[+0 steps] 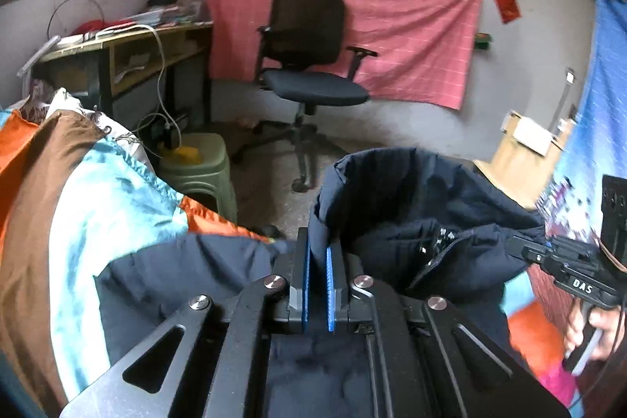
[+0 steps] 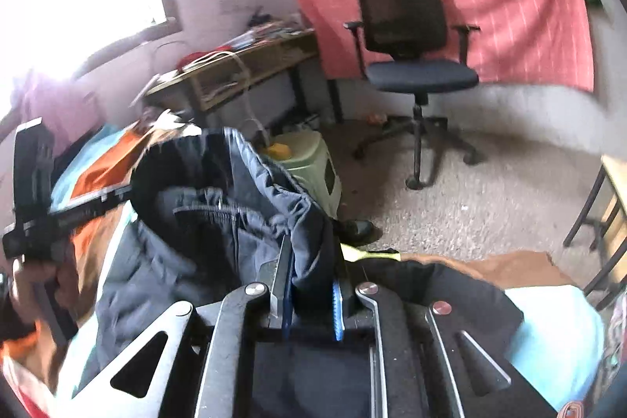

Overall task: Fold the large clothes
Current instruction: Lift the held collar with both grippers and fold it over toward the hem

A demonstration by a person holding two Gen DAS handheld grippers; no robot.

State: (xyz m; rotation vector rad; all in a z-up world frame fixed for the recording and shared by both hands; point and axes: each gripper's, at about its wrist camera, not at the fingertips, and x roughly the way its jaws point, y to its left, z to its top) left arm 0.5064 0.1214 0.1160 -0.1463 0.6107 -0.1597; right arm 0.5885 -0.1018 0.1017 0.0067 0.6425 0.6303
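Note:
A large dark navy padded jacket (image 1: 411,206) is held up between both grippers, its hood and zipper sagging between them. My left gripper (image 1: 318,253) is shut on an edge of the jacket, cloth pinched between its blue pads. My right gripper (image 2: 313,277) is shut on another part of the jacket (image 2: 243,222), a thick fold bunched between its fingers. The right gripper also shows at the right edge of the left wrist view (image 1: 525,247), the left gripper at the left of the right wrist view (image 2: 129,189). The jacket's lower part hangs below the frames.
Below lies bedding in orange, brown and turquoise (image 1: 78,190). A green plastic stool (image 1: 200,167) stands beside it. A black office chair (image 1: 309,65) stands before a red cloth on the wall. A cluttered wooden desk (image 1: 129,49) is at left; a small wooden table (image 1: 521,143) at right.

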